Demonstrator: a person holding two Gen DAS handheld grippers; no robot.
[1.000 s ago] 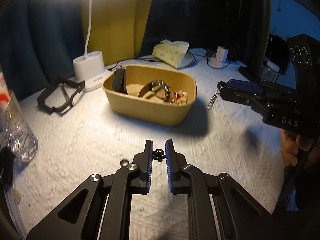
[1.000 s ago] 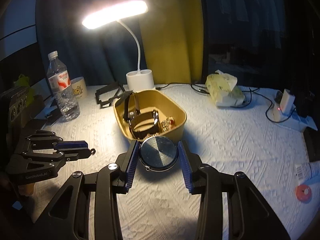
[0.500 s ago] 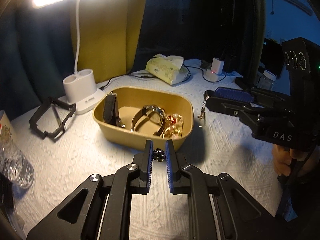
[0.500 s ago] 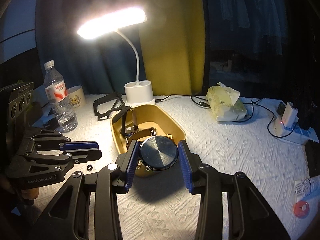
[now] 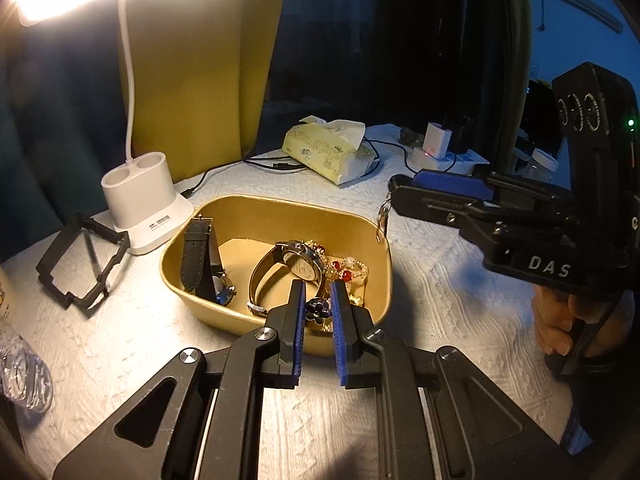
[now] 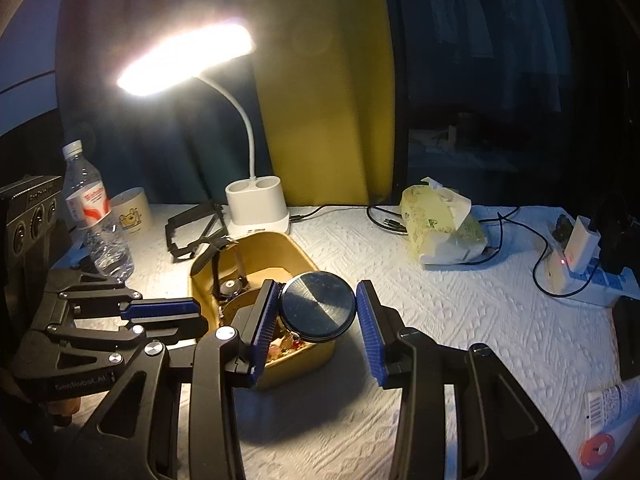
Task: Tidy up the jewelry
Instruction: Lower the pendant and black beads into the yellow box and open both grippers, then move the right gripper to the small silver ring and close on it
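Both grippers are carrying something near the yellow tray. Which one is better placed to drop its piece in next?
Left, probably. The left gripper holds the dark flower-shaped piece over the yellow tray. The right gripper, gripping the round disc, sits over the tray's far edge.

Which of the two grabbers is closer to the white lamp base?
Left. The left gripper hangs over the tub's near rim, on the lamp base side; the right gripper is beyond the tub's far corner.
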